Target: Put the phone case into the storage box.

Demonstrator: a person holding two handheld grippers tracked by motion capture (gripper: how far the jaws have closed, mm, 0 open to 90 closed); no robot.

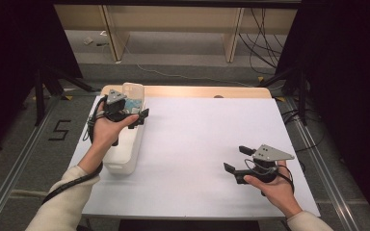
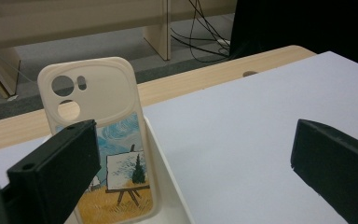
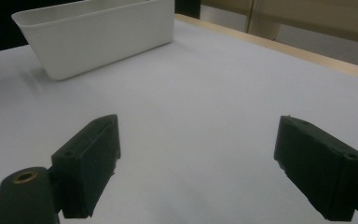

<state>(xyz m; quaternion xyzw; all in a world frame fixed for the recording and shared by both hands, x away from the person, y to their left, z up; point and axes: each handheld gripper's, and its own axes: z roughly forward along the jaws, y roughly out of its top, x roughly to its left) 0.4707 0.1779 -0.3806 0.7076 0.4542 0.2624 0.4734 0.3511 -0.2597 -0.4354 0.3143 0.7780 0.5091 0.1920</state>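
Note:
A cream phone case (image 2: 103,95) with a painted easel scene stands upright at the far end of a white bin (image 2: 167,173). In the high view the phone case (image 1: 133,91) rises above the bin (image 1: 125,161) at the table's left. My left gripper (image 1: 136,113) hovers over the bin's far half, open; in its own view the left gripper (image 2: 193,154) has one jaw in front of the case and the other out over the table, apart from it. My right gripper (image 1: 237,159) is open above the table's front right, and nothing lies between the jaws of the right gripper (image 3: 198,140).
A white sheet (image 1: 197,139) covers the table, with a wooden strip (image 1: 197,91) along the back edge. The white bin (image 3: 102,42) lies far ahead of the right gripper. Cables and wooden furniture legs are on the floor beyond the table.

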